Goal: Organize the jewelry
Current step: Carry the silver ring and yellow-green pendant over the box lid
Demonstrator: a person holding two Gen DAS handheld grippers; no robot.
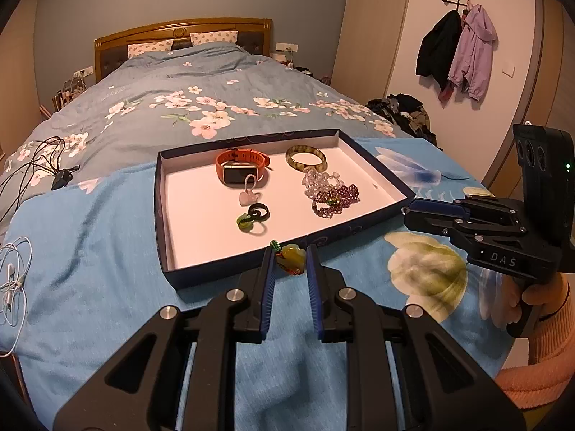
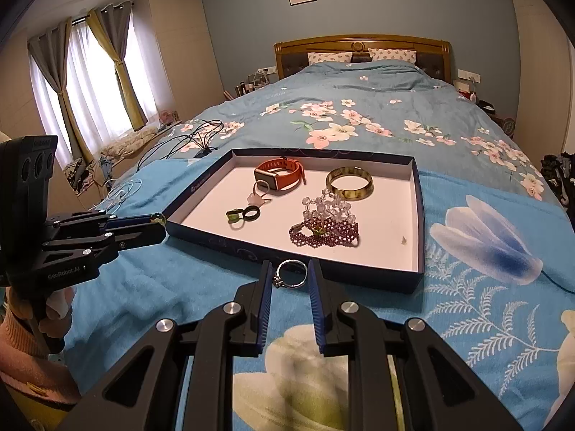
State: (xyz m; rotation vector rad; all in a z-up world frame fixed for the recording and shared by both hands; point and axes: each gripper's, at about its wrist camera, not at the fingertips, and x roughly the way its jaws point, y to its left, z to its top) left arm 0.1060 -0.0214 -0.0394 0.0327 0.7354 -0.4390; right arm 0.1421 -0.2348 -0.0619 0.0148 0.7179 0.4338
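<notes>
Bedroom bed under blue blanket; left gripper fingers clamp pendant, right gripper ring

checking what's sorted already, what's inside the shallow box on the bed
Inside the box: an orange watch, a bangle, clear beads overlapping a purple beaded bracelet, a pink pendant and a black ring with a green charm. Anything under the bead pile is hidden.
</notes>
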